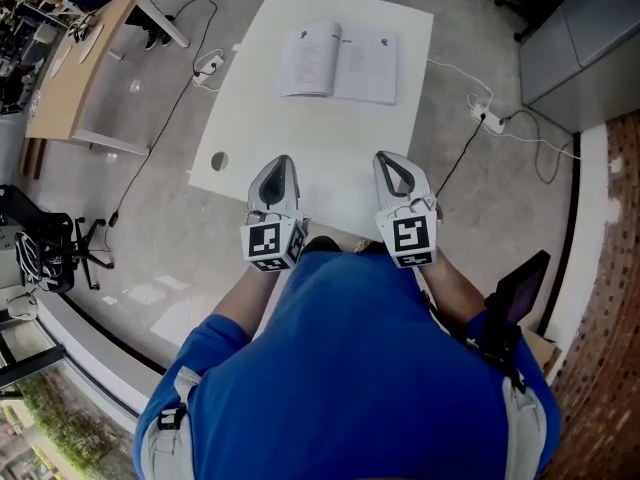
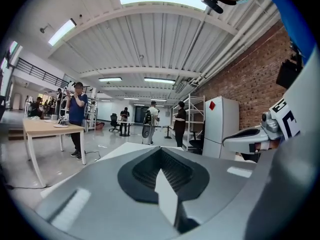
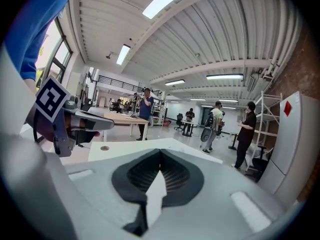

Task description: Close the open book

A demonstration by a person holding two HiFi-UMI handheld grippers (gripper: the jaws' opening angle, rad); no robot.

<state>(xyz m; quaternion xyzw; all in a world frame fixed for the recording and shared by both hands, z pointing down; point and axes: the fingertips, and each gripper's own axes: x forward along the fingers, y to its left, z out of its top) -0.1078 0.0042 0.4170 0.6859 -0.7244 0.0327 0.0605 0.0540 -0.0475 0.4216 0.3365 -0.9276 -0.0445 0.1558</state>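
The open book [image 1: 339, 63] lies flat, pages up, at the far end of the white table [image 1: 300, 148]. My left gripper [image 1: 281, 160] and right gripper [image 1: 385, 156] hover side by side over the table's near edge, well short of the book, each with its jaws together and nothing between them. The left gripper view shows its own shut gripper [image 2: 161, 151] and the right gripper [image 2: 250, 138] beside it. From the right gripper view I see its closed gripper [image 3: 160, 151], the left gripper [image 3: 75, 121] and the table [image 3: 130, 146]. The book is hidden in both gripper views.
A round hole [image 1: 219, 161] pierces the table's left corner. Power strips and cables [image 1: 488, 120] lie on the floor on both sides. A wooden desk [image 1: 75, 63] stands at the left, a grey cabinet [image 1: 580, 38] at the right. Several people [image 2: 76, 119] stand far off.
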